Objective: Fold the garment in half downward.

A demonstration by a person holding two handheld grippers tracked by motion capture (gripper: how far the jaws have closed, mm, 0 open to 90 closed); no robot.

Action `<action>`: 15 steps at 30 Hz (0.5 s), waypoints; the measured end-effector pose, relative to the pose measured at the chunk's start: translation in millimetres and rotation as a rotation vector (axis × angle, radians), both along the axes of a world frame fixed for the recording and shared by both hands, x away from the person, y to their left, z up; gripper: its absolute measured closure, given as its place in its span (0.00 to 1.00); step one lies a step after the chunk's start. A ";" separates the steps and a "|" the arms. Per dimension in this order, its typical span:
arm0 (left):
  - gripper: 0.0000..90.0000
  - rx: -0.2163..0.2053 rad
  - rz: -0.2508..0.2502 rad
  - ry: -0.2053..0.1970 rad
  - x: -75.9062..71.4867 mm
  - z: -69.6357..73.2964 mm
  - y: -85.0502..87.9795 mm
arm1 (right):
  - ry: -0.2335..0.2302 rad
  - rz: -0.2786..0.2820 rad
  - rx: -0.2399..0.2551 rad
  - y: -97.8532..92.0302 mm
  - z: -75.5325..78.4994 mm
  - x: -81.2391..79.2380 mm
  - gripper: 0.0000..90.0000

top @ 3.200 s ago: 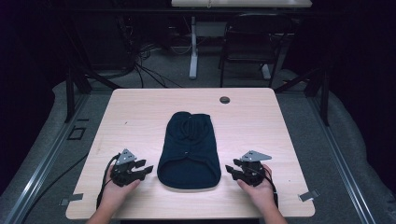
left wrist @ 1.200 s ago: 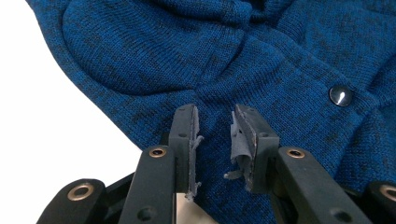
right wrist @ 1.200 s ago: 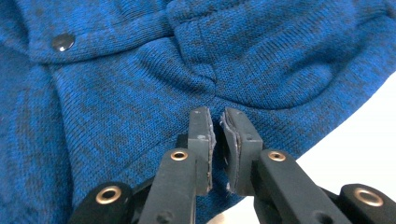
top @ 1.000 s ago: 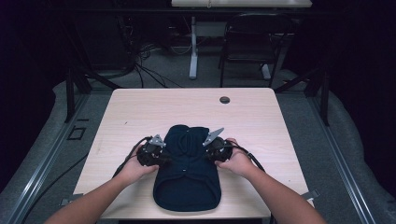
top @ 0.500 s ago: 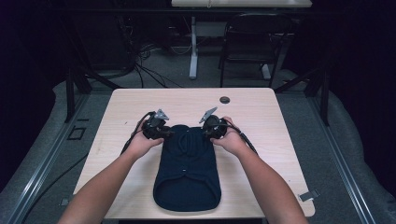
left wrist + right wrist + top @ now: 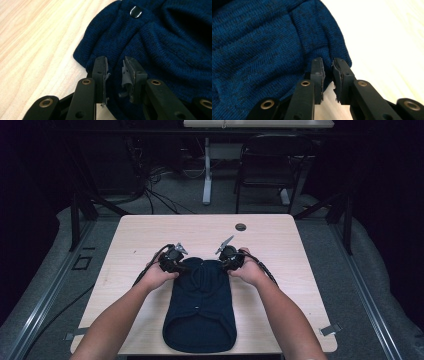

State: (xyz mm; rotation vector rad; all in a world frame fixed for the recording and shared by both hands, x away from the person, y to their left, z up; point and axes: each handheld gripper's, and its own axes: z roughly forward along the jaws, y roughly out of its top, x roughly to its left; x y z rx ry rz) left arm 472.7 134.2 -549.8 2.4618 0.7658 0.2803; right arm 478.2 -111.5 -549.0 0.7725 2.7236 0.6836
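Two grippers are seen in the high view at the far end of a dark blue sweater [image 6: 200, 307], which is laid flat along the middle of the table [image 6: 280, 235], its wide opening toward the near edge. The left gripper [image 6: 182, 266] is set at the sweater's far left corner and the right gripper [image 6: 223, 264] at its far right corner, each held in a hand. A small dark disc [image 6: 241, 226] is seen near the table's far edge.

In the left gripper view, the jaws have just been closing; a narrow gap is left between them, with the knit edge lying in it. A shiny button [image 6: 135, 11] is seen on the cloth beyond.

In the right gripper view, the jaws have just been closing too; a fold of the sweater's edge lies between the pads, and whether it is pinched cannot be told
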 end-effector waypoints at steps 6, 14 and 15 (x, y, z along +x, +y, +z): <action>0.70 -0.002 0.042 -0.096 11.6 6.5 -4.7 | -0.080 -0.007 0.006 4.5 6.6 3.1 0.76; 0.60 0.029 0.030 -0.112 22.3 1.3 -11.3 | -0.143 0.031 -0.082 25.7 10.4 8.3 0.68; 0.59 0.034 0.029 -0.107 22.8 0.4 -11.7 | -0.134 0.029 -0.077 25.7 9.7 9.4 0.67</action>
